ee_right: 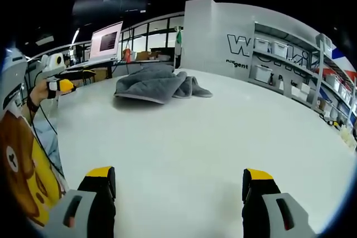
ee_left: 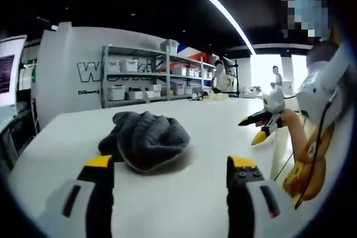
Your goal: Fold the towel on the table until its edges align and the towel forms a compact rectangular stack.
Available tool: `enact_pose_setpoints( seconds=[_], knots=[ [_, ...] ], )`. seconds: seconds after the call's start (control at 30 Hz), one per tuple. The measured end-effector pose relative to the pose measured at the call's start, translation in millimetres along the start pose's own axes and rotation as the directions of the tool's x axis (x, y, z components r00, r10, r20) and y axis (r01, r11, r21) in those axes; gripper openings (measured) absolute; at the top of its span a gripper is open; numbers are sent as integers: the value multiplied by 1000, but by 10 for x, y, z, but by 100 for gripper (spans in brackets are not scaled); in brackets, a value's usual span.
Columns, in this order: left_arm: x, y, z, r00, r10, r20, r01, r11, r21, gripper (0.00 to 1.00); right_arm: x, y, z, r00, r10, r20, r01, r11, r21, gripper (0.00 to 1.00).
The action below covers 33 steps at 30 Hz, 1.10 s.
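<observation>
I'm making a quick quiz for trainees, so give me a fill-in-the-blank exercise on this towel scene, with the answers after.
1. The towel lies in a crumpled heap, and its colour is ____.
2. The towel rests on a table whose top is ____.
3. The jaws of the left hand-held gripper stand ____, holding nothing.
4. The tips of the right hand-held gripper are coloured ____.

Missing words: grey; white; open; yellow
</observation>
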State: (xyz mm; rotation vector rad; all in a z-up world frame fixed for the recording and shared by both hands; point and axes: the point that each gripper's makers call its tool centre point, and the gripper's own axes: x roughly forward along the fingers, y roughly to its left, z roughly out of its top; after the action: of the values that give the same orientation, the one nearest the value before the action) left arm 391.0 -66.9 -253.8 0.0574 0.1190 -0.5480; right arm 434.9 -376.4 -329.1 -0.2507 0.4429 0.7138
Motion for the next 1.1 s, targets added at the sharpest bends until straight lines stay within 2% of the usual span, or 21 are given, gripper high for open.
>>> enact_pose_setpoints(
  seconds=[0.33,0.47,0.63,1.1],
  knots=[
    [-18,-4,-63,1000,8,-30,-8,1000,-12,97,20,21,-2,1000,7,-5,-7,1000,-3,99],
    [-30,20,-55,1000,19,-25,-19,1000,-15,99,25,28,-1,1000,7,-7,-7,1000,-4,99],
    [-31,27,-96,999,22,-48,-23,1000,-18,99,31,26,-6,1000,7,-10,-7,1000,-4,99],
    [-34,41,-137,998,29,-50,-31,999,-32,99,84,33,41,999,24,-22,-24,999,-29,99]
  ],
)
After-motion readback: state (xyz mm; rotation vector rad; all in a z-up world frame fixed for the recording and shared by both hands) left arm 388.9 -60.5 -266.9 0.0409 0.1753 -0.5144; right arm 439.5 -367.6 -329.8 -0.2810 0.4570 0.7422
